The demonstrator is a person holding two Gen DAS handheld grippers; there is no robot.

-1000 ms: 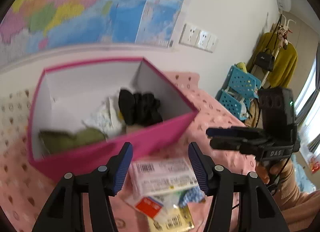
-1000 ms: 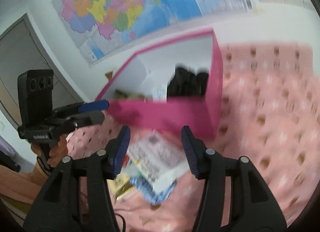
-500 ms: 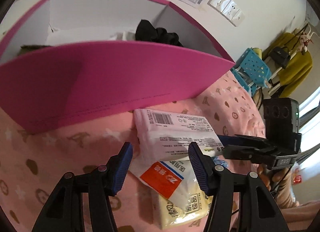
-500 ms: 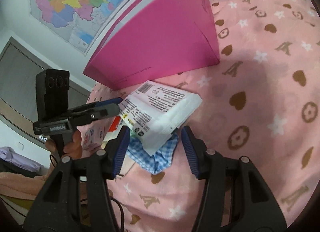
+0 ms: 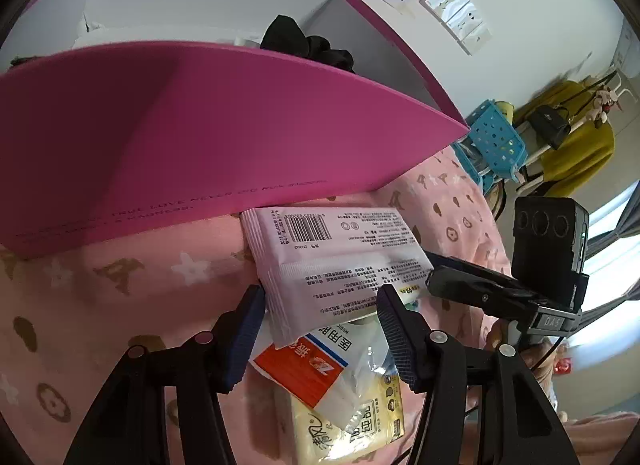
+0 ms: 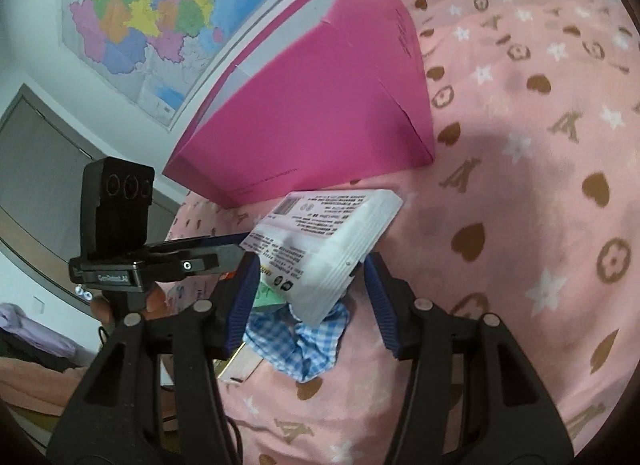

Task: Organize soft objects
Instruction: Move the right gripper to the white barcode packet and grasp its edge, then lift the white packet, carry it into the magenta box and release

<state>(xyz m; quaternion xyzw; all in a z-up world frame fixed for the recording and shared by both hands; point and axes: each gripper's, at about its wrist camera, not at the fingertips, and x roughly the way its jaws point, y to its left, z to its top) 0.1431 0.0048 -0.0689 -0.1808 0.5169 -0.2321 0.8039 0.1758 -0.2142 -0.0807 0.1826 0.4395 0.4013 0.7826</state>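
Both grippers at a white pack by the pink box

The pack (image 5: 336,261) lies on a pile on the pink sheet (image 6: 540,145), against the box (image 5: 192,137). Left gripper (image 5: 320,339) and right gripper (image 6: 310,289) straddle it, fingers part open, gripping nothing.

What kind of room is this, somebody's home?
Probably a bedroom at home. The work surface is a pink patterned bedspread, a colourful wall map hangs above it, and a yellow garment and black handbag hang on a rack.
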